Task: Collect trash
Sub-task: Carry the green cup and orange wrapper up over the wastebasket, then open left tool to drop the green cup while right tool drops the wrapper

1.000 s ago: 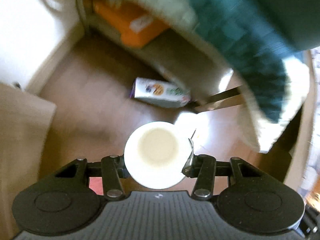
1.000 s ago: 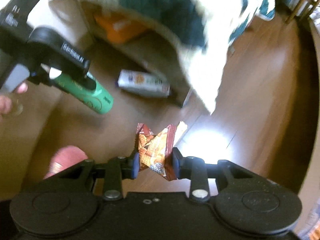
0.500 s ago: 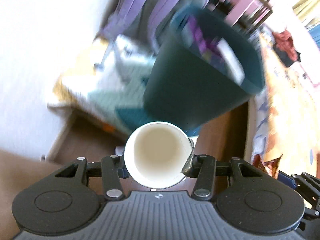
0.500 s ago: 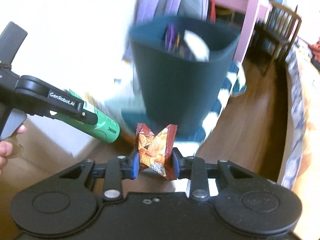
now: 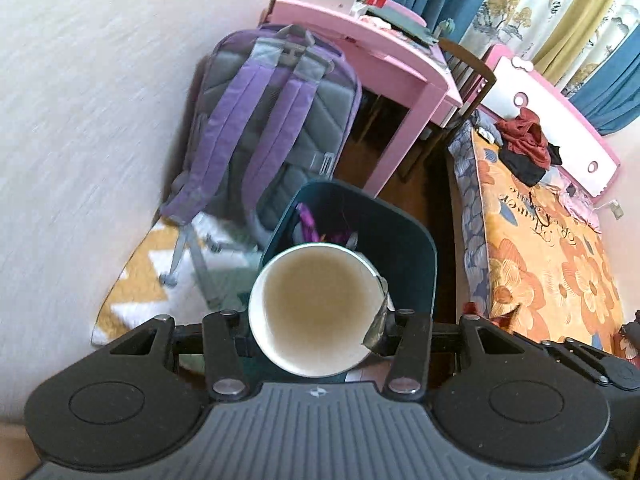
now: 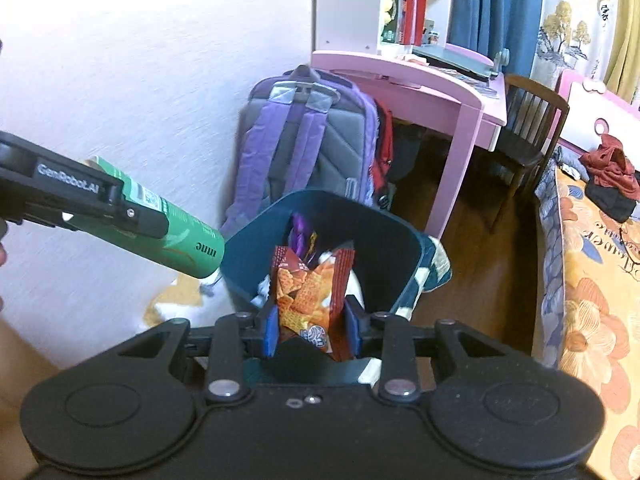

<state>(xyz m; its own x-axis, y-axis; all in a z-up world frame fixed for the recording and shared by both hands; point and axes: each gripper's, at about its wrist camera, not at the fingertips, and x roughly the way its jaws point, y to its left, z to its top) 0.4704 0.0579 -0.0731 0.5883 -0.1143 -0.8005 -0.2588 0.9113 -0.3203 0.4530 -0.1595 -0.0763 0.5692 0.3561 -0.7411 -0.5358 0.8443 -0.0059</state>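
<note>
Wooden floor (image 6: pixel 480 240), bin (image 6: pixel 384 240), backpack (image 6: pixel 312 140) (upright), rug (image 5: pixel 136 280)

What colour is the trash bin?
Dark teal trash bin; the right wrist view shows it best.

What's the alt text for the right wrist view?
The right gripper pinches a snack bag above an open bin already holding wrappers. The left gripper holds a green cup beside the bin; behind stand a backpack and desk.
</note>
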